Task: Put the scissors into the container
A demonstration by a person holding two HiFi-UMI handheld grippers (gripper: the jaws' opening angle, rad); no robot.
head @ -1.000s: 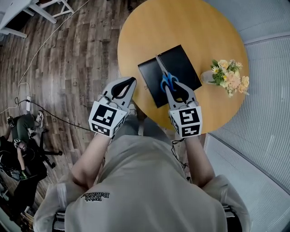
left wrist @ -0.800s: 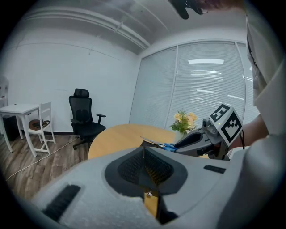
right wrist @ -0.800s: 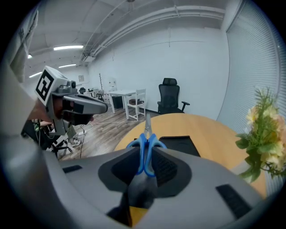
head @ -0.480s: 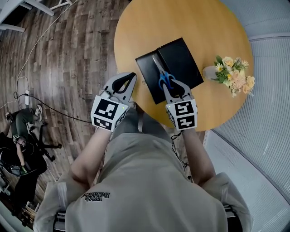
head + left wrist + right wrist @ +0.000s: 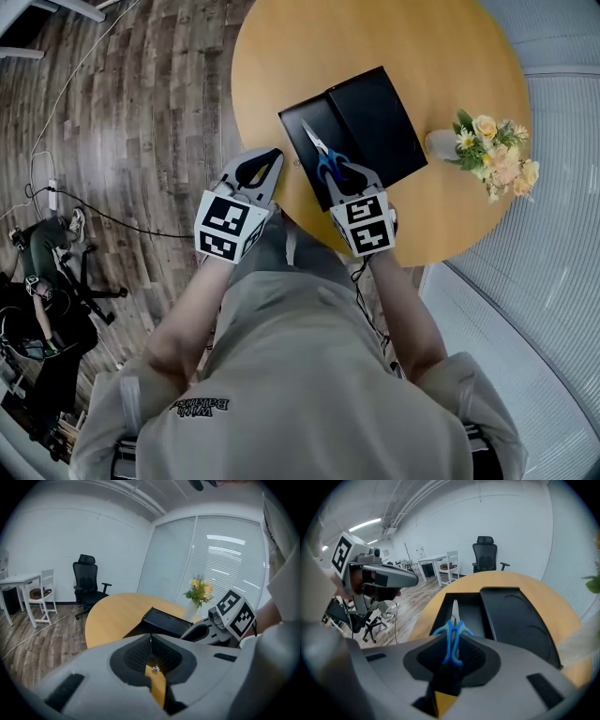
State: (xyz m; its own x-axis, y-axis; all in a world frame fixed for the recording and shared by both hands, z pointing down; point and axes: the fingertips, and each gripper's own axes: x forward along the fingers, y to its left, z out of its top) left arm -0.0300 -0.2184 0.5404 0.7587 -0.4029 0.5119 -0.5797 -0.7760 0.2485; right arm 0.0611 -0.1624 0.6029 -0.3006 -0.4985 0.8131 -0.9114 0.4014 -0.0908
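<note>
Scissors held over the container, not yet let go

The right gripper (image 5: 339, 172) has its jaws clamped on the handles of the blue-handled steel scissors (image 5: 322, 156), whose blades reach over the left half of the black rectangular container (image 5: 380, 111) on the round wooden table (image 5: 309, 56). Whether the tips touch its floor cannot be told. Lowering and release appear to remain. The left gripper (image 5: 255, 171), jaws together on nothing, hangs beside the table edge.

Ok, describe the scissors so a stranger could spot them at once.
Find the round wooden table, then the open black container on it. Over its left half, the right gripper holds the scissors: the only blue-handled thing there.
</note>
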